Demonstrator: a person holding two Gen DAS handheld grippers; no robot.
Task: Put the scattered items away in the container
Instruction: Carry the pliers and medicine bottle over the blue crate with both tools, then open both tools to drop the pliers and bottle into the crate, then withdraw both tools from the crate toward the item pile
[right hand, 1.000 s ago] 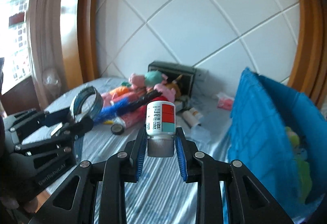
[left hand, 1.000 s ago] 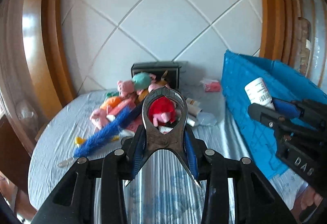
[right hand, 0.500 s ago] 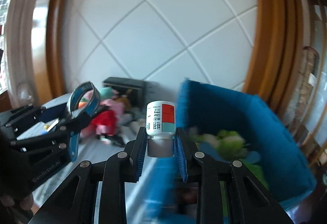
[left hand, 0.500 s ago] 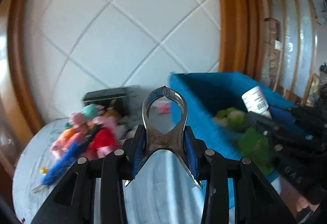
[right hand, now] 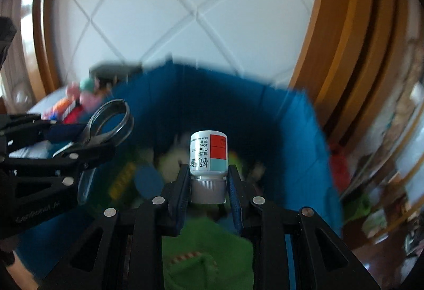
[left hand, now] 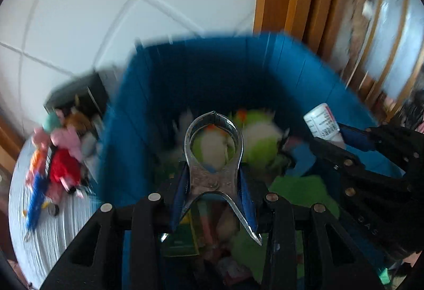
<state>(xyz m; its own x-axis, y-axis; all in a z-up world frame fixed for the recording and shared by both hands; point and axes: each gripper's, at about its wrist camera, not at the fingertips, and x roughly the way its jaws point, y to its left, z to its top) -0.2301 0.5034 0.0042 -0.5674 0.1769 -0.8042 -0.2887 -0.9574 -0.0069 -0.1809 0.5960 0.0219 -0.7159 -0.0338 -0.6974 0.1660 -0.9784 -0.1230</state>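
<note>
My left gripper (left hand: 214,178) is shut on a shiny metal clamp (left hand: 213,155) with a ring-shaped head; it hangs over the open blue fabric bin (left hand: 212,70). My right gripper (right hand: 208,182) is shut on the grey cap of a small white medicine bottle (right hand: 208,153) with a red and teal label, also above the bin (right hand: 299,136). Each gripper shows in the other's view: the bottle (left hand: 322,125) at right, the clamp (right hand: 108,121) at left. Green and white plush toys (left hand: 254,139) and a green cloth (right hand: 206,253) lie inside the bin.
A heap of plush toys (left hand: 63,157) and a blue brush (left hand: 35,200) lie on the striped tablecloth (left hand: 61,231) left of the bin, with a dark box (left hand: 79,96) behind them. A white quilted wall panel (right hand: 172,12) with a wooden frame (right hand: 341,30) stands behind.
Both grippers have swung right from over the table to above the blue bin, carrying the clamp and the bottle. The toy heap has slid to the left edge of both views.
</note>
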